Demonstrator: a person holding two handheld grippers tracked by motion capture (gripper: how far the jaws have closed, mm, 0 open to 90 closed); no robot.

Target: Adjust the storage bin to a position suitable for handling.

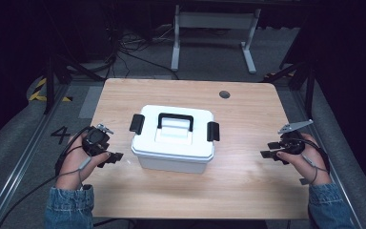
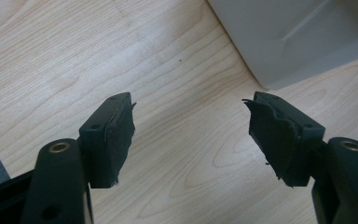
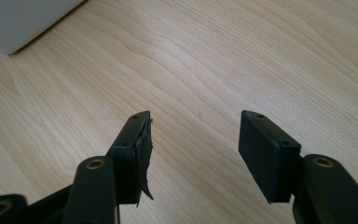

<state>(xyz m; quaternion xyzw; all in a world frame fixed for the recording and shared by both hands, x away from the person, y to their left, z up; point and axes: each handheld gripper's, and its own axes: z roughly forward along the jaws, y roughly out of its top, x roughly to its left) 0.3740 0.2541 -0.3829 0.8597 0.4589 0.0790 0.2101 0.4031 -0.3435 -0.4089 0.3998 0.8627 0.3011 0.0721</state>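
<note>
1. The table (image 1: 248, 176) was viewed from above its near side, forward and down.
2. Each gripper view was taken close and low over the wood.
3. The white box (image 1: 174, 143) was shared by all views (image 2: 298, 37) (image 3: 23, 21).

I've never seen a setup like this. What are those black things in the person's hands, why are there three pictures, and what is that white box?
No robot here: a person sits at a wooden table and holds a hand-operated tool in each hand, each ending in two-jaw tongs. The high view looks down from above the person's side: the left tongs show at the left, the right tongs at the right.

The other two pictures come from small cameras riding on the tools, looking along their black jaws. In the left gripper view the tongs stand open over bare wood, with a corner of the box beyond. In the right gripper view the tongs are open too.

Between them sits a white plastic box with a black carry handle and black side latches. Nothing is held.
</note>
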